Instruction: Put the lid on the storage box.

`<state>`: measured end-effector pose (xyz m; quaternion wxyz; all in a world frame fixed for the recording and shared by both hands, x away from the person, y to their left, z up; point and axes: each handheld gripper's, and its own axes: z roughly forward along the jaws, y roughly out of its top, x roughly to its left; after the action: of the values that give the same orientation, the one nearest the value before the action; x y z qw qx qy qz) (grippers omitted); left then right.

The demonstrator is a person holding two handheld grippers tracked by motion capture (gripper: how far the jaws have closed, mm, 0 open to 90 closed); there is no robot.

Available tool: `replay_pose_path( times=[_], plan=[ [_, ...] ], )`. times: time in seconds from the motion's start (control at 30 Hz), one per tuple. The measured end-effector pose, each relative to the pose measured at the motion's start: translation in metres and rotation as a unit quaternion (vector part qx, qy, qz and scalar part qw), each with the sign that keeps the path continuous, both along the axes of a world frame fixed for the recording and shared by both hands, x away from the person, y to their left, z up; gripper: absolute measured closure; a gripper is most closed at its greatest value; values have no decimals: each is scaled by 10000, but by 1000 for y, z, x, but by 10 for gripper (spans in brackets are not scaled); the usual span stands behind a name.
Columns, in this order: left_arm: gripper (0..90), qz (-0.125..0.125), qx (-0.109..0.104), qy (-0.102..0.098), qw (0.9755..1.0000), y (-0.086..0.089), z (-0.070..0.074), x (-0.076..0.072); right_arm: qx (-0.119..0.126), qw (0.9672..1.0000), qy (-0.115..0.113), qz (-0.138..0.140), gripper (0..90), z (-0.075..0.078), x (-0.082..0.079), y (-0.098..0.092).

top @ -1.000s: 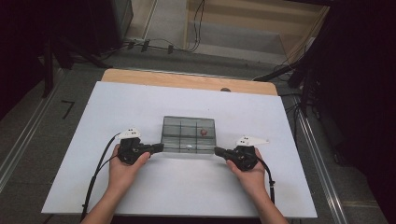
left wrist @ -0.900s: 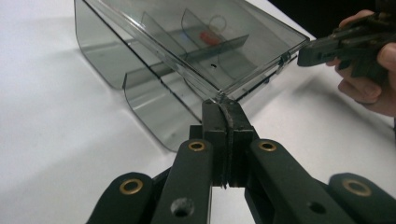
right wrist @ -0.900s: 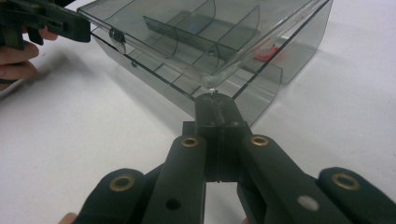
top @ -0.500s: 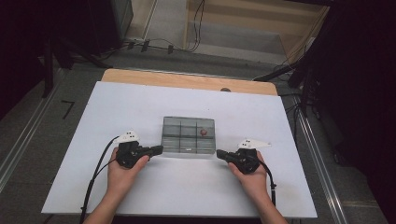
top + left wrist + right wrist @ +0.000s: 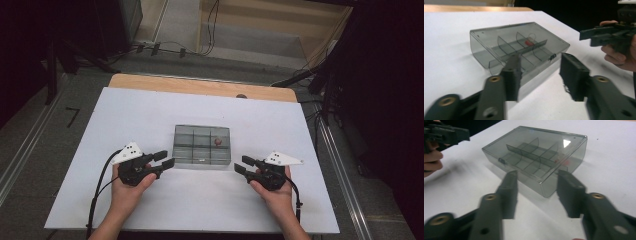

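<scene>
Sitting near the middle of the white worktop [image 5: 150,115] is a smoky clear plastic box [image 5: 202,146], its lid closed and its inside split by dividers into small compartments. A small red item [image 5: 218,142] lies in one compartment toward the box's right side, as the high view has it; in the left gripper view it shows as a red blur [image 5: 529,43] in a far compartment, with a clear rounded shape just behind it that I cannot make out.

The left claw [image 5: 167,159] hangs just off the box's near left corner, its jaws spread wide and holding nothing; the tips point at the box but stand apart from it. The right claw [image 5: 243,164] sits just off the box's near right corner, jaws likewise wide and empty, not touching the box. A small dark latch [image 5: 552,56] shows on the box's near wall, between the two claws.
</scene>
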<state>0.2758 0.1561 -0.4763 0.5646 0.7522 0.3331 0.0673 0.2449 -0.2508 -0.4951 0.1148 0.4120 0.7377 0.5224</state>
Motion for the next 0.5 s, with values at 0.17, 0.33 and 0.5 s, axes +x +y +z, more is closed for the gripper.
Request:
replay_pose_path(
  times=[0.17,0.33,0.5],
  plan=[
    [287,60,16,-74,10000,0,1,-1,67,9999,-134,-1,260,6,-10,-6],
    [152,142,107,-178,9997,3,2,-8,36,9995,-280,-117,100,10,-17,-13],
    [75,207,86,-233,9995,10,5,-14,155,9991,-381,-49,63,11,-25,-25]
  ],
)
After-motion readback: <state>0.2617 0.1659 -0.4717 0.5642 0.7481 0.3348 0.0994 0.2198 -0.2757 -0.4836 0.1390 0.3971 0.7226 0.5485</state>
